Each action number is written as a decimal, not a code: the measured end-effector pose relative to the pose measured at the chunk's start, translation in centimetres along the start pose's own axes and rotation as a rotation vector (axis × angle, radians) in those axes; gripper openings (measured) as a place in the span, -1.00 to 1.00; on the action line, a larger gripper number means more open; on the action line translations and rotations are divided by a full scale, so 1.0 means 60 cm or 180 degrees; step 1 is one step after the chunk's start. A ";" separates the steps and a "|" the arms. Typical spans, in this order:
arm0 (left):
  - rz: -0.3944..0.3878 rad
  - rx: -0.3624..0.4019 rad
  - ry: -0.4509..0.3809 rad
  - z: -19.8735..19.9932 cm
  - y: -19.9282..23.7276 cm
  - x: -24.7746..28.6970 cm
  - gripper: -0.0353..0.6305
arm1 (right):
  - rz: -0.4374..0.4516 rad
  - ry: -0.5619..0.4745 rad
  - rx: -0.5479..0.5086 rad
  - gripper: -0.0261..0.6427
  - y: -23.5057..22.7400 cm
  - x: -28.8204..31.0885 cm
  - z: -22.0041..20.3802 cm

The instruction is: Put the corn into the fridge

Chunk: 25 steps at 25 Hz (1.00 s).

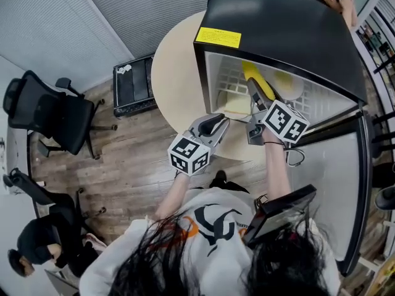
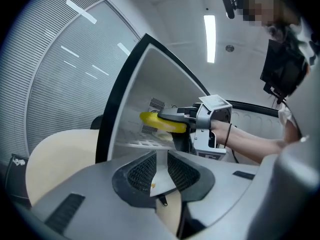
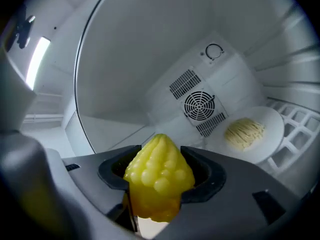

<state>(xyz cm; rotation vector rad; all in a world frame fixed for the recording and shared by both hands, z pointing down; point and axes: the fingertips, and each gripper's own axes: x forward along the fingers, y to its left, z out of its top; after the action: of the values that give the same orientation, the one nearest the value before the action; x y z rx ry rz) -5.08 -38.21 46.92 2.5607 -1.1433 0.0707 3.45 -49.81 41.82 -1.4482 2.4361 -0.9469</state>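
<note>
A yellow corn cob (image 1: 253, 74) is held inside the open black fridge (image 1: 290, 29), above its white wire shelf. My right gripper (image 1: 254, 86) is shut on the corn, which sticks out past the fingertips. In the right gripper view the corn (image 3: 159, 176) fills the space between the jaws and points at the fridge's back wall. The left gripper view shows the corn (image 2: 162, 123) from the side. My left gripper (image 1: 216, 123) is just outside the fridge's front left corner, shut (image 2: 162, 156) and holding nothing.
A white plate of noodles (image 3: 245, 134) sits on the shelf to the right of the corn. The fridge door (image 1: 336, 165) stands open on the right. The fridge rests on a round beige table (image 1: 176, 60). Office chairs (image 1: 55, 113) and a black case (image 1: 133, 85) stand on the floor to the left.
</note>
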 end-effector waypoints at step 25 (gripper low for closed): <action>0.0355 -0.0038 -0.0112 0.017 0.065 -0.025 -0.67 | -0.0400 0.1125 -0.2006 -0.17 0.005 0.155 -0.080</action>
<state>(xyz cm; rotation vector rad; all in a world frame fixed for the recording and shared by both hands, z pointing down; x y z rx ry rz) -9.04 -39.87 46.75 2.4956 -1.2952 0.0452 -3.67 -55.38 47.11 -1.7520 3.1295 -0.4944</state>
